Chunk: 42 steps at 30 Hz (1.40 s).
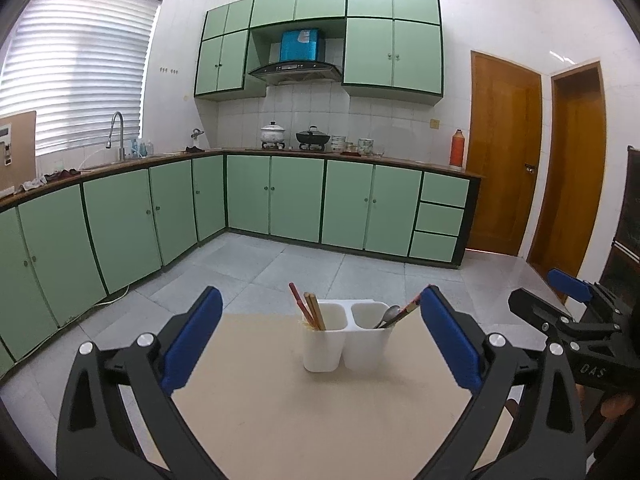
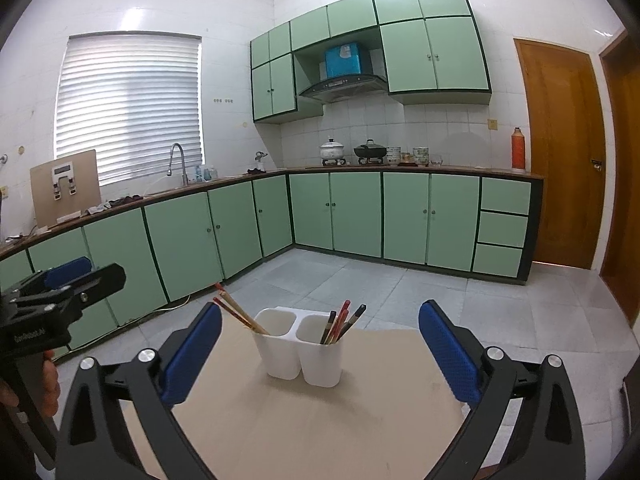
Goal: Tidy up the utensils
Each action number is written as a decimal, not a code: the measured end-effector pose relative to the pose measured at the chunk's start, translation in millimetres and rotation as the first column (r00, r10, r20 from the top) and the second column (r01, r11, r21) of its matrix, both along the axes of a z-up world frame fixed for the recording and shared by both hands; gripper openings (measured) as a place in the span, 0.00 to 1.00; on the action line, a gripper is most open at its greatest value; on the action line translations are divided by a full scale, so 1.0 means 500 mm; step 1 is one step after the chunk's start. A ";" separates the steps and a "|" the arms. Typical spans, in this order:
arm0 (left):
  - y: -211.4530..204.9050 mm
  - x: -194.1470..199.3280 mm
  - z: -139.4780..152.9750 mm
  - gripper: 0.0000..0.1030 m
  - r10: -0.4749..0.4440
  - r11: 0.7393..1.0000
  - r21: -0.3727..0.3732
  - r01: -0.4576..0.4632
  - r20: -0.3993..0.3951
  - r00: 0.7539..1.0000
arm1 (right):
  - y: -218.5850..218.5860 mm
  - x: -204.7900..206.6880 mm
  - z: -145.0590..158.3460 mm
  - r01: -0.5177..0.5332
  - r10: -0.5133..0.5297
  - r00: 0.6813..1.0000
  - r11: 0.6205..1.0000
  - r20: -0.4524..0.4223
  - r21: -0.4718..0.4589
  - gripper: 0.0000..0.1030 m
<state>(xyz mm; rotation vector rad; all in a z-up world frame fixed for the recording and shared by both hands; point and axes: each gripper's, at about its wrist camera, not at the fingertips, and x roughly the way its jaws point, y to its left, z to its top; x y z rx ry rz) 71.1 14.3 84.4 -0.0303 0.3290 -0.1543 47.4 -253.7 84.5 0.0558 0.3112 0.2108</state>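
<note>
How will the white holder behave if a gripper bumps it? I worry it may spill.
The white holder looks like thin plastic, so probably light and easy to slide on the smooth table. It is tall, and the chopsticks lean outward, so it may tip.

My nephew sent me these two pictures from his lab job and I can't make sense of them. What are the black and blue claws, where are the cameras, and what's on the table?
There is no robot here. A person holds a hand-operated two-finger gripper in each hand, and each gripper carries a wide-angle camera looking forward along its blue-padded fingers.

One picture comes from the left gripper, the other from the right gripper. Each one also shows the other gripper at its edge. Both are open and hold nothing.

On the beige table stands a white two-compartment utensil holder. Its left compartment holds chopsticks. Its right compartment holds a metal spoon and more chopsticks. Behind is a kitchen with green cabinets.
</note>
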 end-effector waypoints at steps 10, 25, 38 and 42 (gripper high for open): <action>-0.003 -0.045 0.005 0.95 0.003 1.000 0.004 -0.003 0.021 1.000 | 0.003 -0.037 0.014 -0.012 0.012 1.000 1.000 0.003 -0.002 0.94; -0.006 -0.090 0.004 0.95 0.009 1.000 0.024 -0.010 0.041 0.999 | 0.027 -0.080 0.032 -0.049 0.049 0.998 0.999 0.029 -0.011 0.94; -0.009 -0.102 -0.004 0.95 0.010 1.000 0.029 -0.011 0.041 0.999 | 0.039 -0.095 0.021 -0.055 0.055 0.998 0.998 0.026 -0.015 0.94; -0.008 -0.107 -0.005 0.95 0.011 1.000 0.027 -0.013 0.043 0.999 | 0.037 -0.099 0.021 -0.056 0.057 0.998 0.998 0.028 -0.012 0.94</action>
